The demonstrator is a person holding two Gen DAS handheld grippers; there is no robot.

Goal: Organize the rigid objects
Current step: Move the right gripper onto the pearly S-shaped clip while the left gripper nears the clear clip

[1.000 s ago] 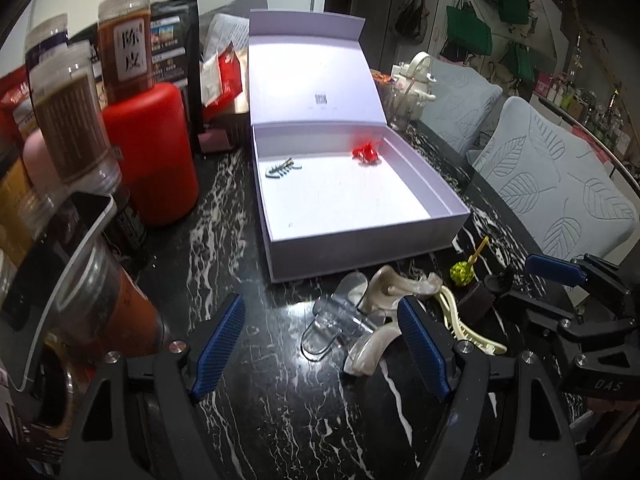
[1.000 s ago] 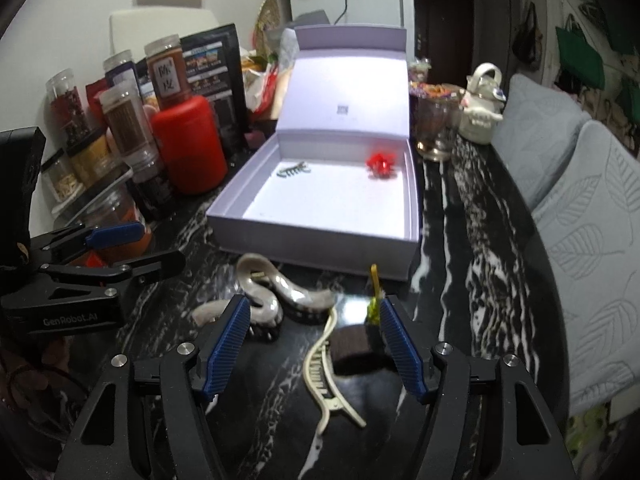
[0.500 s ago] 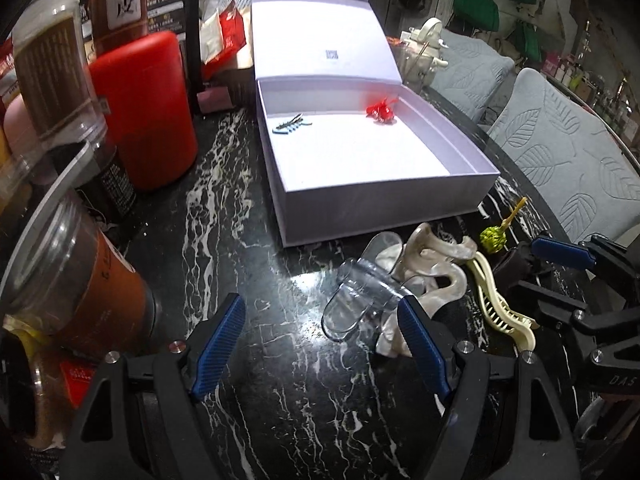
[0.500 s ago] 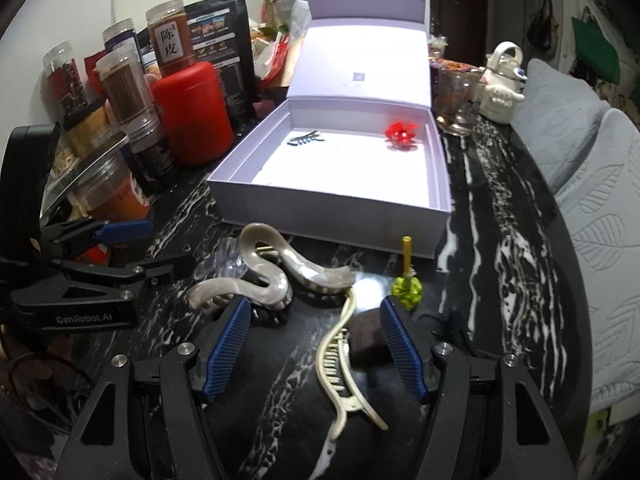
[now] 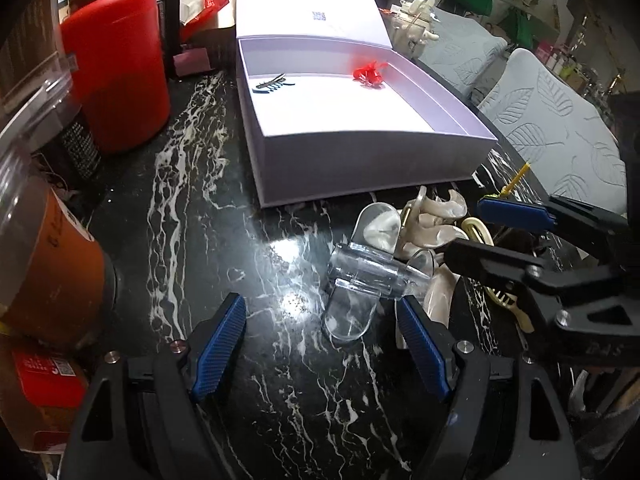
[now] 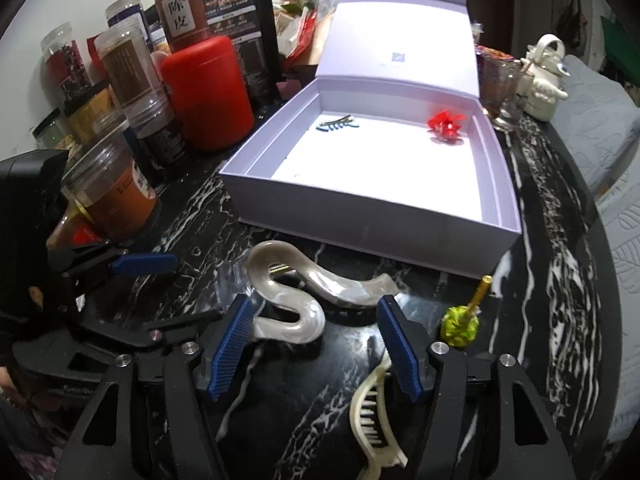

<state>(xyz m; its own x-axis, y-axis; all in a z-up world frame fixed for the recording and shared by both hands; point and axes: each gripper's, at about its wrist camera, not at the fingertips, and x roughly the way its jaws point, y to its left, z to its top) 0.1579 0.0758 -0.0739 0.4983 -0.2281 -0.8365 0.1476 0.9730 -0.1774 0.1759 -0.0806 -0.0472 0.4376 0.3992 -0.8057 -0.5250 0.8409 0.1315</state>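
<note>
An open lilac box (image 5: 360, 168) (image 6: 400, 232) holds a dark comb clip (image 5: 272, 84) (image 6: 336, 124) and a red flower clip (image 5: 370, 74) (image 6: 446, 126). In front of it on the black marble lie a clear claw clip (image 5: 360, 276), a pearly S-shaped clip (image 6: 288, 292) (image 5: 432, 216), a cream claw clip (image 6: 372, 412) and a green ball pin (image 6: 460, 324). My left gripper (image 5: 320, 336) (image 6: 160, 292) is open, low over the table, with the clear clip just ahead between its fingers. My right gripper (image 6: 316, 332) (image 5: 496, 236) is closing around the pearly clip; its pads are not pressing on it.
A red canister (image 5: 116, 64) (image 6: 208, 92) and several spice jars (image 6: 128, 76) crowd the table's left side. An orange-filled jar (image 5: 44, 256) stands close to my left gripper. A white figurine (image 6: 544, 76) and glassware stand behind the box. Cushioned chairs (image 5: 552, 120) line the right edge.
Both grippers have sunk toward the clips, which now look larger and nearer. The right gripper's jaws have narrowed slightly around the pearly clip.
</note>
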